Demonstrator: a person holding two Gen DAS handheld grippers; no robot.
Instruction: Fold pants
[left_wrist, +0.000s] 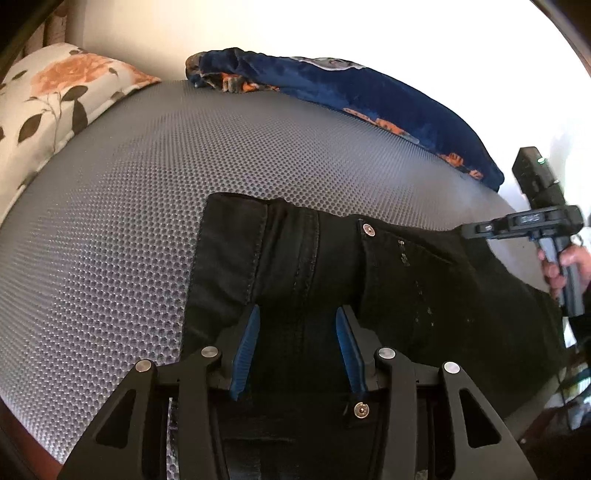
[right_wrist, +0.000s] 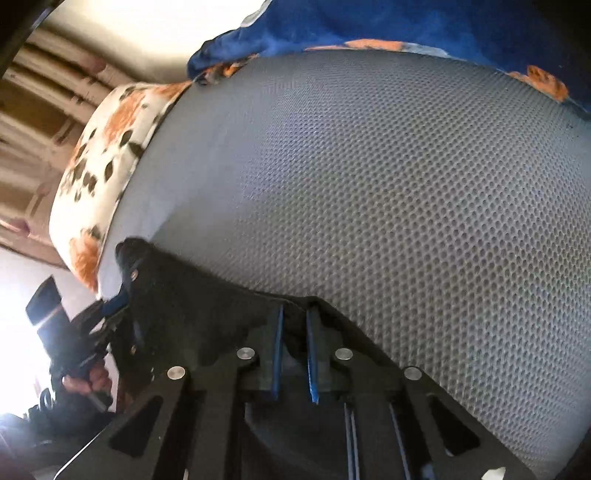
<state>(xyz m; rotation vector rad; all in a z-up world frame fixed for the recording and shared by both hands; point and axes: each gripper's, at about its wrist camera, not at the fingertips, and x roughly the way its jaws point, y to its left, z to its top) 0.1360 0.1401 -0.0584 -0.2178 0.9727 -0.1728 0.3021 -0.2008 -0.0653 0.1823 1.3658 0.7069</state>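
Black pants lie on a grey mesh mattress, waistband and rivets toward the near edge. My left gripper is open, its blue pads on either side of a fold of the pants near the fly seam. My right gripper is shut on an edge of the black pants with a narrow gap between its pads. The right gripper also shows at the pants' far right edge in the left wrist view. The left gripper shows at the lower left of the right wrist view.
A floral pillow lies at the mattress's far left. A crumpled blue blanket with orange print lies along the back by the white wall. The mattress edge drops off at the near left.
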